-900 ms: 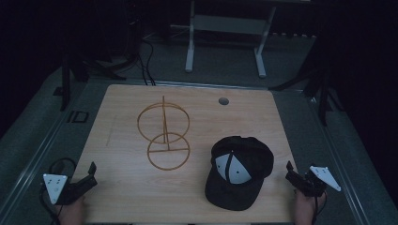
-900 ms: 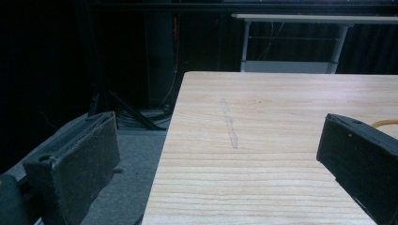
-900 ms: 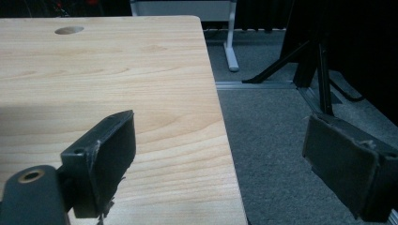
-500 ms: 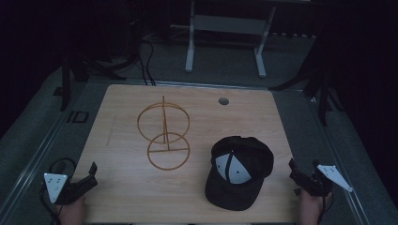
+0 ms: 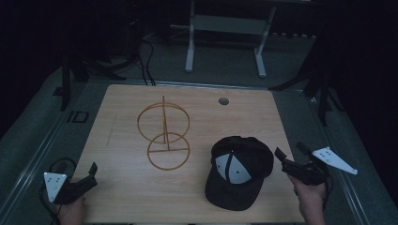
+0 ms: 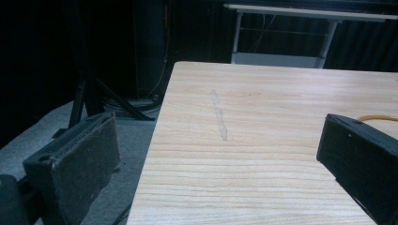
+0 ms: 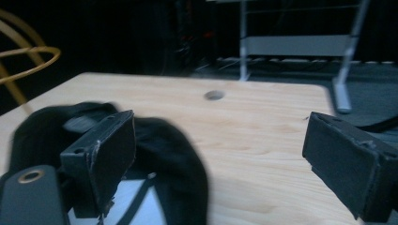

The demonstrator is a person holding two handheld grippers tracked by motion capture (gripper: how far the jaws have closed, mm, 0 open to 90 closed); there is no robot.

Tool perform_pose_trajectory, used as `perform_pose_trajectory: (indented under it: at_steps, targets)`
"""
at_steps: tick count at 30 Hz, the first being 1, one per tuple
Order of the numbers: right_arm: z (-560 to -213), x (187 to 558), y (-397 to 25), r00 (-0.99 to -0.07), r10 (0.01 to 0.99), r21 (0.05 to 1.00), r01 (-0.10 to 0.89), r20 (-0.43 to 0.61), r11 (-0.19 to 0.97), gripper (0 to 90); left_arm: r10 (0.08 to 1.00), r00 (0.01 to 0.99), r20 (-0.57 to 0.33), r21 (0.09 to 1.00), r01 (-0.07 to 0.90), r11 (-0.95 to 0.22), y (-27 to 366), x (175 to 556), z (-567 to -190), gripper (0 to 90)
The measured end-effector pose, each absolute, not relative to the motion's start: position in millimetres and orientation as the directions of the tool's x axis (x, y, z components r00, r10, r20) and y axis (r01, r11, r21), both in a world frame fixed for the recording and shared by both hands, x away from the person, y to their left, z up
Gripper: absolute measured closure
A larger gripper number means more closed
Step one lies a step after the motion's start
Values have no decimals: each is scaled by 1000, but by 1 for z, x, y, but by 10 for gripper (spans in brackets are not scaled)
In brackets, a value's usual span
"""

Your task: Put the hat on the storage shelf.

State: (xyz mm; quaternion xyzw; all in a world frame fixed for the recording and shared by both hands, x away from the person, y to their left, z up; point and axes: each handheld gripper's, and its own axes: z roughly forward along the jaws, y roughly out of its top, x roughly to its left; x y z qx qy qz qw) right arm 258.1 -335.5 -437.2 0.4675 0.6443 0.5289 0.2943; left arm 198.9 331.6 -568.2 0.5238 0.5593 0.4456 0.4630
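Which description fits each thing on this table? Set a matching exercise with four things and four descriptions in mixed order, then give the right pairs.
Things:
1. black cap
2. wire stand
3. left claw
4. round hole

Descriptions:
A. open, at the table's near left corner
B. in the tabletop near its far edge
C. upside down, white lining showing
D. two golden rings on an upright rod

Pairs: 1-C, 2-D, 3-A, 4-B

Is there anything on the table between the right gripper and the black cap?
Nothing visible stands between them. The right gripper is at the table's right edge, jaws open, just beside the black cap, with bare wood between them. The wire stand is farther left, out of the way.
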Motion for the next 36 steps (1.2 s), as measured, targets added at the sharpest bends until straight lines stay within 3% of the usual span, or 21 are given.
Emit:
perform_pose_trajectory:
  at_steps: [6,13,20,25,36]
  targets:
    - [-450,273,-310,-424,903,918,380,62,116,166,999,-17,-40,983,179,43,330,199,-568,2]
    - [-490,292,-296,-423,901,869,478,98,130,278,999,-15,-36,983,182,38,330,200,-568,2]
    - [-514,300,-288,-385,919,830,538,88,146,533,999,-18,-34,983,182,37,330,200,-568,3]
    - [-515,301,-285,-361,929,829,543,84,136,880,999,-19,-35,982,185,38,330,200,-568,2]
    - [-487,294,-274,-401,911,869,479,94,121,890,999,-24,-36,981,188,40,330,200,-568,3]
